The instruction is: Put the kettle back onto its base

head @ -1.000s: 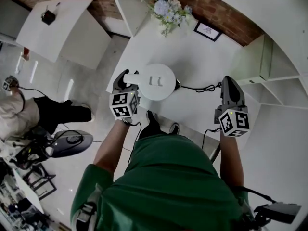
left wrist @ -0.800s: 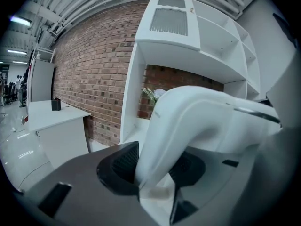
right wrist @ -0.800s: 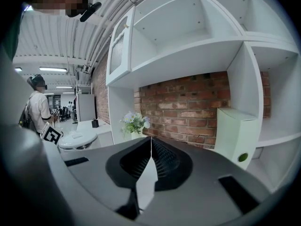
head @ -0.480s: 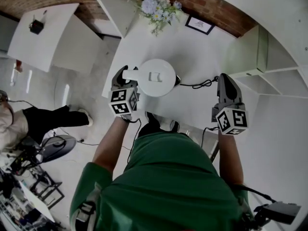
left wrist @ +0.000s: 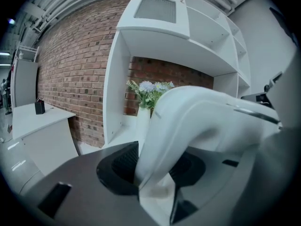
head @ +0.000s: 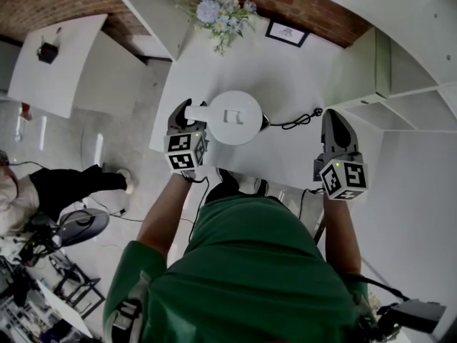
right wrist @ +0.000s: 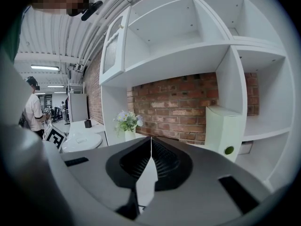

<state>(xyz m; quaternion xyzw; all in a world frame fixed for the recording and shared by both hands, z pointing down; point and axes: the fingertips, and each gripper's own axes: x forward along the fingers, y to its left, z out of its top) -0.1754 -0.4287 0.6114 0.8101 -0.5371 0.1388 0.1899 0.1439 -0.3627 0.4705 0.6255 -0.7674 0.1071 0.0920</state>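
Note:
The white kettle (head: 234,117) is over the near part of the white table (head: 285,70). My left gripper (head: 187,113) is shut on its handle (left wrist: 188,121), which fills the gap between the jaws in the left gripper view. A dark bit of the base (head: 265,123) peeks out at the kettle's right edge, with a black cord (head: 296,120) running right from it. I cannot tell whether the kettle rests on the base. My right gripper (head: 334,123) hovers at the table's right side, shut with nothing in it. From there, the kettle (right wrist: 82,141) shows at the far left.
A vase of flowers (head: 214,9) and a small framed picture (head: 283,33) stand at the back of the table. White shelves (head: 400,84) rise on the right. A second white table (head: 53,63) is at far left, and a person (head: 14,199) is beside floor equipment.
The whole view has drifted a little. The left gripper and the kettle have shifted slightly over the table. The right gripper has kept its place.

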